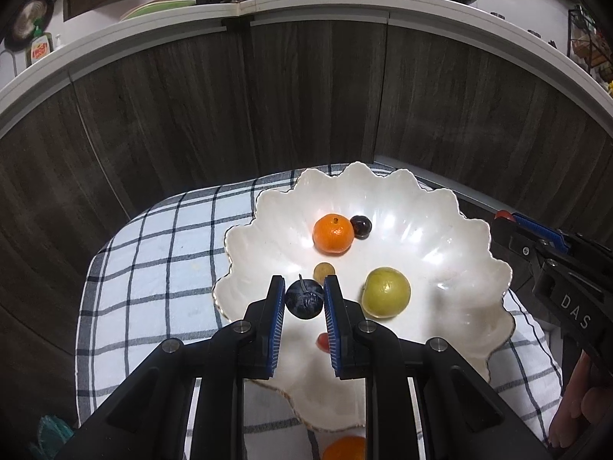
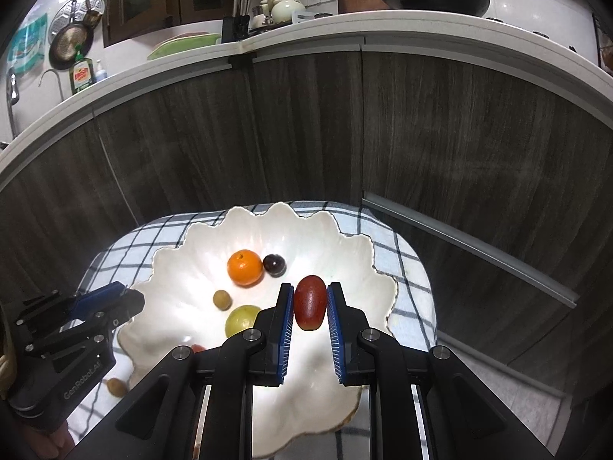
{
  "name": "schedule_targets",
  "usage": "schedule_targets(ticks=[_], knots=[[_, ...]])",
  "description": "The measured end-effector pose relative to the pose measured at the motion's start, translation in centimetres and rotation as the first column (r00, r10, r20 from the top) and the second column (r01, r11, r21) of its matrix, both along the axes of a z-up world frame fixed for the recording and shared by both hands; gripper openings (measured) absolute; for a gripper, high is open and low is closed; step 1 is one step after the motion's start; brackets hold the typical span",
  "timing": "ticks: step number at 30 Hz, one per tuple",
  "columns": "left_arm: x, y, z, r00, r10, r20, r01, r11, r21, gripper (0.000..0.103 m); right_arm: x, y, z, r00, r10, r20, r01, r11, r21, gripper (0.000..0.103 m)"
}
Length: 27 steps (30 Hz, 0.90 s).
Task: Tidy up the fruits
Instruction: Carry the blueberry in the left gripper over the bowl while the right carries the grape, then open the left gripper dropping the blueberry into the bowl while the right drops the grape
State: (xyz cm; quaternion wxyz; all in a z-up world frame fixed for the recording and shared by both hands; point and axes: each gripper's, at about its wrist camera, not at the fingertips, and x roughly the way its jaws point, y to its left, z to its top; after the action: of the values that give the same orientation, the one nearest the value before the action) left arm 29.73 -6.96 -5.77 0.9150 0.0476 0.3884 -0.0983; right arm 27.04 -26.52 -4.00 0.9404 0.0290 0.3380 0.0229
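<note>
The left hand-held gripper [image 1: 304, 297] is closed on a dark plum [image 1: 304, 301], which is held between its blue pads above the near part of the scalloped white bowl [image 1: 440, 207]. The right hand-held gripper [image 2: 310, 304] is closed on a red oblong fruit [image 2: 310, 307], likewise held over the bowl. Inside the bowl are seen an orange [image 1: 333, 234], a dark cherry [image 1: 361, 226] touching it, a small tan fruit [image 1: 323, 270] and a yellow-green fruit [image 1: 386, 292]. The bowl rests on a checked cloth [image 1: 153, 268]. A second tan fruit [image 2: 116, 386] lies on the cloth, outside the bowl.
</note>
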Motion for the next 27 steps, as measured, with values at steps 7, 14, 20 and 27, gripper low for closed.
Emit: schedule_targets(ticks=[7, 14, 20, 27], knots=[[1.5, -0.5, -0.5, 1.0, -0.002, -0.014, 0.003, 1.0, 0.013, 0.021, 1.4, -0.2, -0.7, 1.0, -0.001, -0.027, 0.001, 1.0, -0.002, 0.019], [2.8, -0.8, -1.3, 0.999, -0.002, -0.033, 0.002, 1.0, 0.022, 0.021, 2.8, -0.5, -1.6, 0.998, -0.006, -0.064, 0.006, 1.0, -0.002, 0.019], [3.4, -0.9, -1.7, 0.999, -0.001, -0.047, 0.003, 1.0, 0.027, 0.021, 3.6, -0.5, -2.0, 0.996, -0.006, -0.083, 0.005, 1.0, -0.01, 0.019], [3.7, -0.7, -2.1, 0.998, 0.007, -0.064, -0.006, 1.0, 0.022, 0.021, 4.1, -0.3, -2.4, 0.995, -0.002, -0.102, 0.0, 1.0, -0.01, 0.019]])
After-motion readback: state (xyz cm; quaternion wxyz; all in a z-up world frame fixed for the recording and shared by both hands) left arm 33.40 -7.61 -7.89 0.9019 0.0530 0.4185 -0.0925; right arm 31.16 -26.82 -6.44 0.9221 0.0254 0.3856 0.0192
